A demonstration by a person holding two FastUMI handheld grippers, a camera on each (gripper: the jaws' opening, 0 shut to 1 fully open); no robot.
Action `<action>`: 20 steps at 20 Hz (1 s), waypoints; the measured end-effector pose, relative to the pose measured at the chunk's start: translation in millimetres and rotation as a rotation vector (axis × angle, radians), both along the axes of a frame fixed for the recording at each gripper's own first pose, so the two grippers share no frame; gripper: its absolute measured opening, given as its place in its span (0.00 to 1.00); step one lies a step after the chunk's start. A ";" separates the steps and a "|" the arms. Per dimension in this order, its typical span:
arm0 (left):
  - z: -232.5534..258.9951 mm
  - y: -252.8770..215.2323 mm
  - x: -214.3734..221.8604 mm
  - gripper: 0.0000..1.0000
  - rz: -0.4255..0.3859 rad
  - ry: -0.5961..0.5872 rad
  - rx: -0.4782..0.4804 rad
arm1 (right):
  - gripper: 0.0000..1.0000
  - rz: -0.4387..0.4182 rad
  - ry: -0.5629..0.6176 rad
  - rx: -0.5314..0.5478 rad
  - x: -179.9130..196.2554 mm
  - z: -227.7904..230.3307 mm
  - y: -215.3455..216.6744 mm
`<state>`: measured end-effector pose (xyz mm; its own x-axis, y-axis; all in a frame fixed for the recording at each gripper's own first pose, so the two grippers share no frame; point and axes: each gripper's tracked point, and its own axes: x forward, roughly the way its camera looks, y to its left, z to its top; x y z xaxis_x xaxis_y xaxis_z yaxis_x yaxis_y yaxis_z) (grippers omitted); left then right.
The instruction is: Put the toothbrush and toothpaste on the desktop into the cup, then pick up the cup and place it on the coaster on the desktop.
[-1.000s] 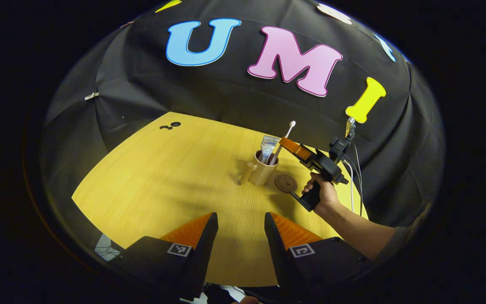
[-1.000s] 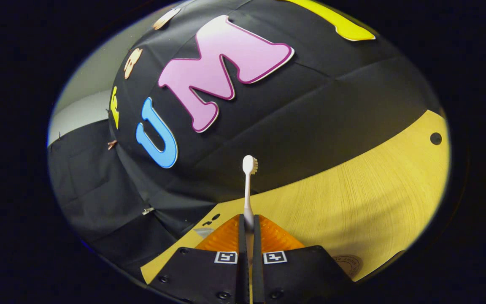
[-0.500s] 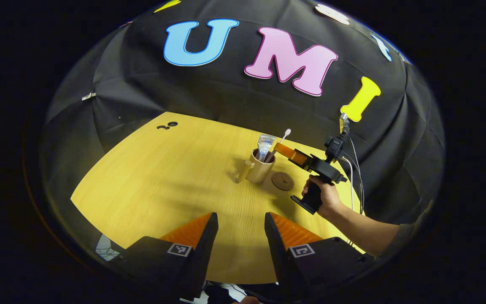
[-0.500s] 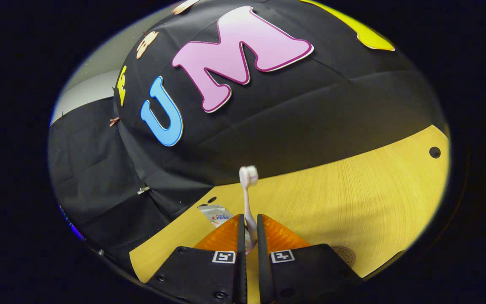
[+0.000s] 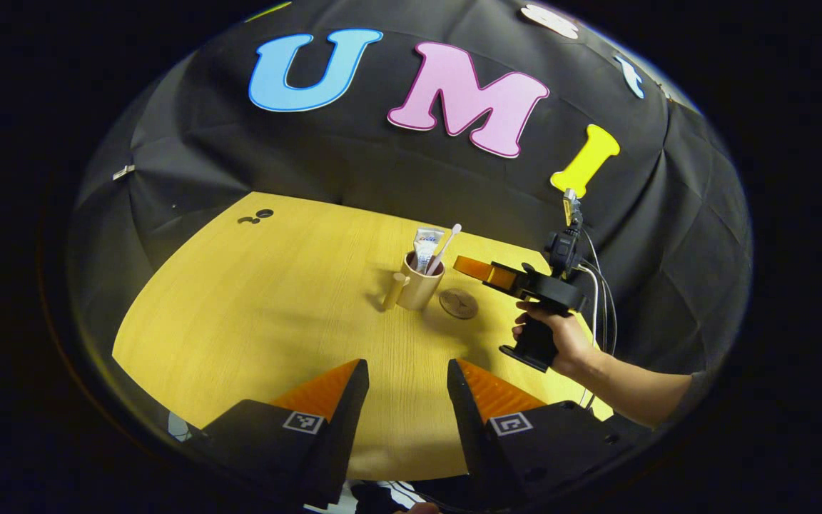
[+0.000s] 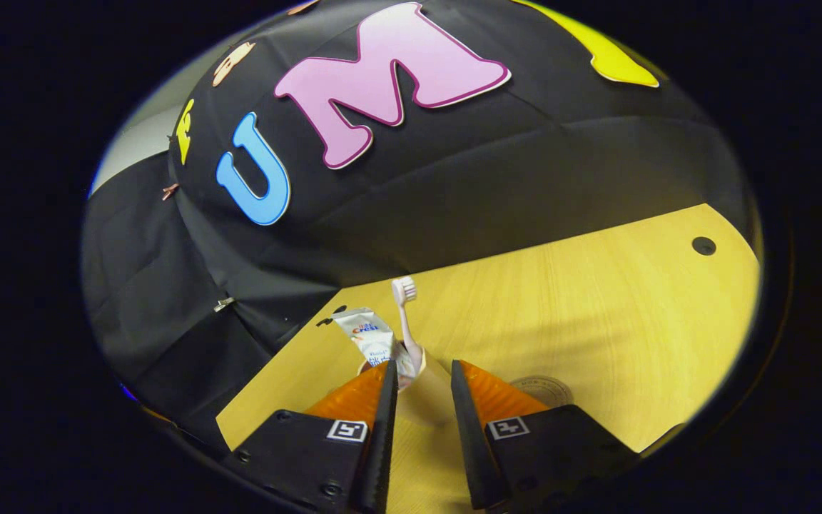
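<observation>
Right gripper (image 6: 422,371) released | toothbrush (image 6: 405,314), toothpaste (image 6: 370,335) in cup (image 5: 418,284), seemingly

A recording booth, staged rather than lived in. Black cloth (image 5: 354,171) is hung as a wall round the far side of a bare yellow wooden desktop (image 5: 268,314). Cables (image 5: 600,285) are seen trailing from a hand-held gripper (image 5: 469,267) at right.

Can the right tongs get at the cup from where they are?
Probably yes: the right tongs are open, facing the tan cylindrical cup, with nothing between them.
</observation>
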<state>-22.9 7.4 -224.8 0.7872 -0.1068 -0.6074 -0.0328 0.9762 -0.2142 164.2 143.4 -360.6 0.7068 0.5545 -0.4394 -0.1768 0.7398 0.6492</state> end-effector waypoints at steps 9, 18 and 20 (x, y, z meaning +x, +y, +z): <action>-11.2 -7.1 50.1 0.70 -0.136 0.055 -0.013 | 0.84 -0.032 0.151 0.031 -86.6 22.5 -35.0; -57.4 10.2 135.4 0.70 -0.265 0.223 0.112 | 0.89 -0.025 0.231 0.088 -167.2 42.5 -58.0; -67.8 12.3 151.0 0.70 -0.313 0.258 0.167 | 0.91 -0.033 0.244 0.080 -175.8 41.7 -68.0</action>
